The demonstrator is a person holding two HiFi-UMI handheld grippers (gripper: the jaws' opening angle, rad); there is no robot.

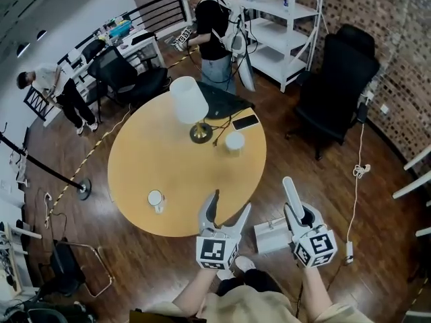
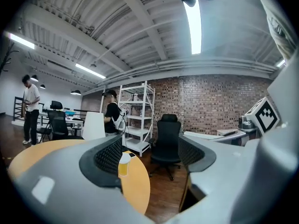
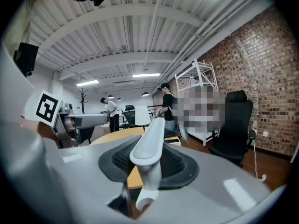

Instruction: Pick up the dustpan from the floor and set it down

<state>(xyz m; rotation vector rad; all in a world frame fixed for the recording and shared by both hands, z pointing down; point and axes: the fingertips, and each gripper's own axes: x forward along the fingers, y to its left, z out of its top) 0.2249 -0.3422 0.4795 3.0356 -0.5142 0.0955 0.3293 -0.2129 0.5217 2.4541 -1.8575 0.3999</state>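
- Right gripper view: my right gripper [image 3: 152,149] has its jaws closed tight on a white handle [image 3: 150,143]. The handle runs up between the dark pads, with its hang hole at the near end.
- Head view: the handle belongs to the dustpan [image 1: 271,235]. Its white pan sits just left of the right gripper, between my two grippers. It is over the wooden floor [image 1: 323,173], close to the edge of the round counter [image 1: 135,160].
- I cannot tell whether the pan is clear of the floor or resting on it.
- Left gripper view: my left gripper [image 2: 152,154] has its jaws partly apart with nothing between them. Through the gap I see a lidded cup [image 2: 124,164] on the counter and a black office chair [image 2: 167,139] beyond it.
- In the head view the left gripper reaches over the near edge of the counter. It is beside the dustpan but apart from it.
- The counter also carries a lamp [image 1: 188,103] with a white shade, a dark phone [image 1: 245,122] and a mug [image 1: 156,198] towards the near edge.
- One person [image 1: 214,25] stands by the white shelf [image 1: 283,25] at the back. Another person [image 1: 57,86] bends over at the far left.
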